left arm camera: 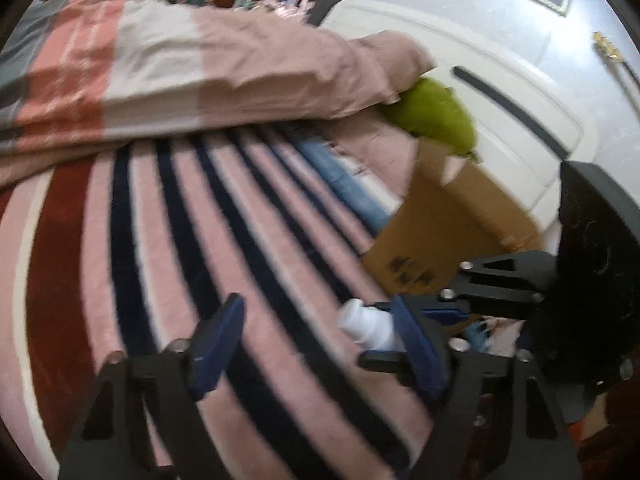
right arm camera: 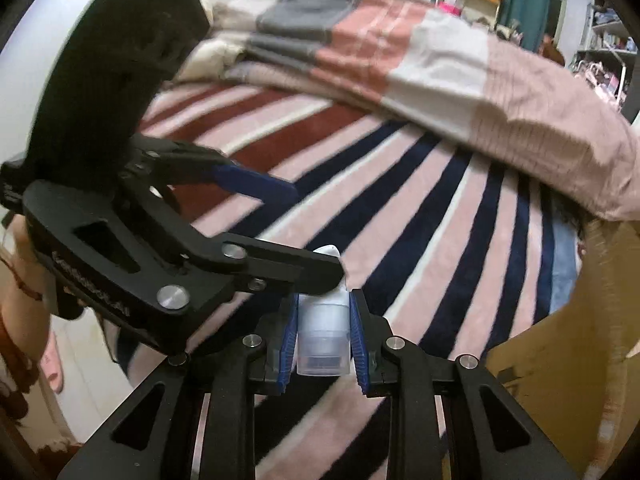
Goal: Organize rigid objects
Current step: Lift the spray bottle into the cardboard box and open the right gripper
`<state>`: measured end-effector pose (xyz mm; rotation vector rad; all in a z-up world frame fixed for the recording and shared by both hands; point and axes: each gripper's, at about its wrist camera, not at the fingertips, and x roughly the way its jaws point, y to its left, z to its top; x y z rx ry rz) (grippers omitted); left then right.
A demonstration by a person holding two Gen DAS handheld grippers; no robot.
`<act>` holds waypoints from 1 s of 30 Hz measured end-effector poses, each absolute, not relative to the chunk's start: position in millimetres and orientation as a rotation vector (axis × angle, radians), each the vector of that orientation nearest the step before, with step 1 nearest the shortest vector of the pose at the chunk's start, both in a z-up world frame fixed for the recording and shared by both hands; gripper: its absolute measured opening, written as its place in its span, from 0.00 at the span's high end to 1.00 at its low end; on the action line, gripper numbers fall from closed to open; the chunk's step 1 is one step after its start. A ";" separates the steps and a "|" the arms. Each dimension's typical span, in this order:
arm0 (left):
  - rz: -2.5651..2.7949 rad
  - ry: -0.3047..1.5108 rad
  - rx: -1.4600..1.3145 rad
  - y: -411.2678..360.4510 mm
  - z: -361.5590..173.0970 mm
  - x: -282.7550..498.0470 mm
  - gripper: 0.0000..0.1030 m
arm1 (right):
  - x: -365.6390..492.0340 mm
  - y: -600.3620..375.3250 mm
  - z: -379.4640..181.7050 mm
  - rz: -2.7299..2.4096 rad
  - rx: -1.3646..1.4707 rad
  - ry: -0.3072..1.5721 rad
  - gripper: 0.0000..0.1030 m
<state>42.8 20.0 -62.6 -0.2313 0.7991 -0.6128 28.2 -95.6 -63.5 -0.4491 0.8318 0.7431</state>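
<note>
Over the bed [left arm camera: 248, 216], with its pink, navy and dark red striped cover, the right claw [right arm camera: 323, 334] is clenched on a small white bottle [right arm camera: 322, 332], its blue pads pressing the bottle's two sides so that the bottle stands between them with its pointed cap toward the bed. The left claw [left arm camera: 316, 340] hangs spread wide and grasps nothing; one of its blue fingers [left arm camera: 216, 344] is out over the stripes, and the other lies just beside the bottle [left arm camera: 366, 324], which in the left wrist view pokes out cap first from behind that finger. In the right wrist view the left claw [right arm camera: 304, 232] crosses in front of the bottle's cap, one black finger covering the top of it, though whether they touch I cannot tell. A brown cardboard box [left arm camera: 452, 236] sits on the bed close by the bottle, on the side toward the white headboard [left arm camera: 500, 92], with a green cushion [left arm camera: 436, 112] beyond it. A folded duvet [left arm camera: 192, 64] in pink, white and grey blocks lies across the far half of the bed. Both views are blurred.
</note>
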 end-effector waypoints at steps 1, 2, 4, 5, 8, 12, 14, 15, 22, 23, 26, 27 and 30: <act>-0.644 0.789 -0.234 14.7 -55.0 41.6 0.44 | 25.6 -98.1 -56.8 0.734 -0.449 0.814 0.81; -0.679 0.777 -0.231 7.2 -45.1 40.1 0.51 | 23.8 -101.6 -50.6 0.728 -0.445 0.796 0.81; -0.712 0.753 -0.224 -3.5 -29.5 38.0 0.59 | 22.9 -109.8 -35.9 0.718 -0.432 0.761 0.81; -0.723 0.744 -0.221 -7.9 -23.4 37.4 0.62 | 22.6 -114.8 -30.2 0.710 -0.427 0.748 0.81; -0.768 0.719 -0.207 -25.1 -4.5 38.0 0.64 | 18.7 -133.4 -9.4 0.686 -0.406 0.694 0.81; -0.810 0.698 -0.194 -50.6 14.2 43.8 0.66 | 18.1 -156.3 11.1 0.647 -0.393 0.635 0.81; -0.836 0.696 -0.184 -66.5 21.2 47.9 0.68 | 18.6 -170.9 19.1 0.627 -0.376 0.619 0.81; -0.841 0.693 -0.175 -73.5 24.0 48.5 0.68 | 19.6 -180.1 22.4 0.612 -0.371 0.612 0.81; -0.873 0.717 -0.137 -126.4 27.2 63.6 0.68 | 30.1 -229.8 28.8 0.548 -0.322 0.622 0.81; -0.876 0.728 -0.135 -134.8 24.3 68.3 0.68 | 34.0 -237.5 27.4 0.539 -0.312 0.634 0.81; -0.874 0.751 -0.125 -153.2 19.0 77.4 0.68 | 42.9 -255.3 22.2 0.529 -0.285 0.668 0.81; -0.869 0.758 -0.119 -158.6 17.9 79.4 0.68 | 48.4 -262.7 18.9 0.528 -0.273 0.682 0.81; -0.840 0.776 -0.087 -172.2 12.6 86.3 0.68 | 60.2 -275.6 11.6 0.519 -0.259 0.717 0.81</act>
